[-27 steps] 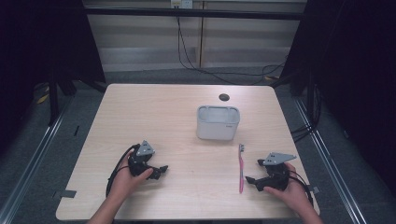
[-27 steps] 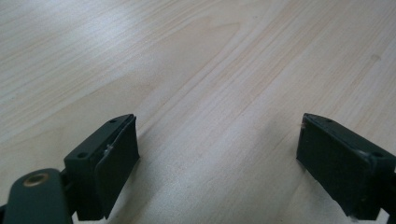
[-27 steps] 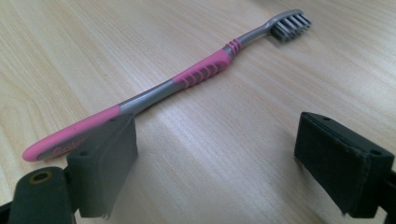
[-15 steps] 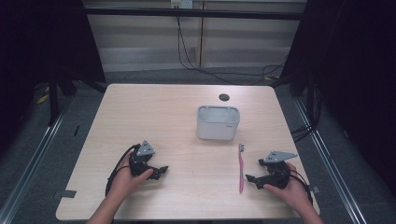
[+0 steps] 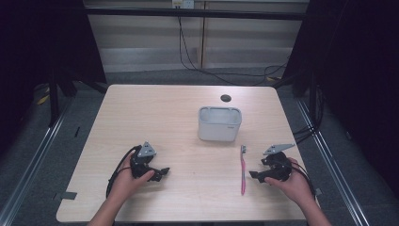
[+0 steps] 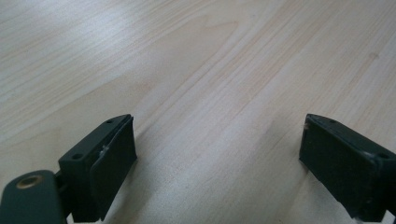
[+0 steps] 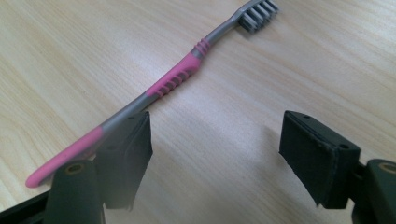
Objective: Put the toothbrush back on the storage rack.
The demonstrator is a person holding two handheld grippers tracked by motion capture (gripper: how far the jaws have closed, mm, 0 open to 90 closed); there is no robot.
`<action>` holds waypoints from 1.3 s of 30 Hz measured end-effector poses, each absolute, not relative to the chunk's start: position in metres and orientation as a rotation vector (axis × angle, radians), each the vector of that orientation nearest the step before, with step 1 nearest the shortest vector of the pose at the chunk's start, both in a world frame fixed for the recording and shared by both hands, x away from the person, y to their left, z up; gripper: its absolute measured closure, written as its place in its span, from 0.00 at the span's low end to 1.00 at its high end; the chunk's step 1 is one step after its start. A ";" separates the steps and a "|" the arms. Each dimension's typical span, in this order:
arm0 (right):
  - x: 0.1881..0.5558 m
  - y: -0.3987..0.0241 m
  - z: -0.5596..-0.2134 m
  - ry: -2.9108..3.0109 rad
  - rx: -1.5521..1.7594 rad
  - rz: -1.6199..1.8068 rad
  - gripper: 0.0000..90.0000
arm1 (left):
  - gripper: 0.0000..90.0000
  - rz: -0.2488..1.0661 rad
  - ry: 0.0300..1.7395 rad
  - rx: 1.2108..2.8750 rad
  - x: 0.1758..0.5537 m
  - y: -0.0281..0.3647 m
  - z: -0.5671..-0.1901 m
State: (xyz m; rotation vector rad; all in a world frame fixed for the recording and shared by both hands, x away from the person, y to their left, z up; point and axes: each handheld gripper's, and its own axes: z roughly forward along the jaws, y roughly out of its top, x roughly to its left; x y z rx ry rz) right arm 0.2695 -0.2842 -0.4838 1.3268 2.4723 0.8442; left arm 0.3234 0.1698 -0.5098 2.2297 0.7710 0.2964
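Observation:
A pink and grey toothbrush [image 5: 243,168] lies flat on the wooden table [image 5: 155,117], bristle end toward a white open container [image 5: 219,123]. My right gripper [image 5: 256,174] rests just right of the toothbrush, jaws open and pointing at it. In the right gripper view the toothbrush [image 7: 177,77] runs diagonally past the left jaw, outside the gap, and my right gripper [image 7: 217,149] holds nothing. My left gripper [image 5: 162,172] sits at the front left of the table, open. In the left gripper view my left gripper [image 6: 217,158] has bare wood between its jaws.
A small dark round hole [image 5: 226,98] sits near the table's far edge behind the container. Cables [image 5: 117,169] trail from both grippers toward the front edge. Dark floor and metal rails flank the table on both sides.

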 end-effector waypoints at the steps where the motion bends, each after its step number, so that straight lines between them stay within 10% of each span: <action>1: 0.271 -0.284 -0.482 2.476 1.338 0.832 0.28 | 0.11 0.297 0.769 2.232 0.323 0.170 -0.510; 39: 0.305 -0.253 -0.452 2.545 1.480 0.690 0.36 | 0.11 0.295 0.766 2.235 0.324 0.170 -0.510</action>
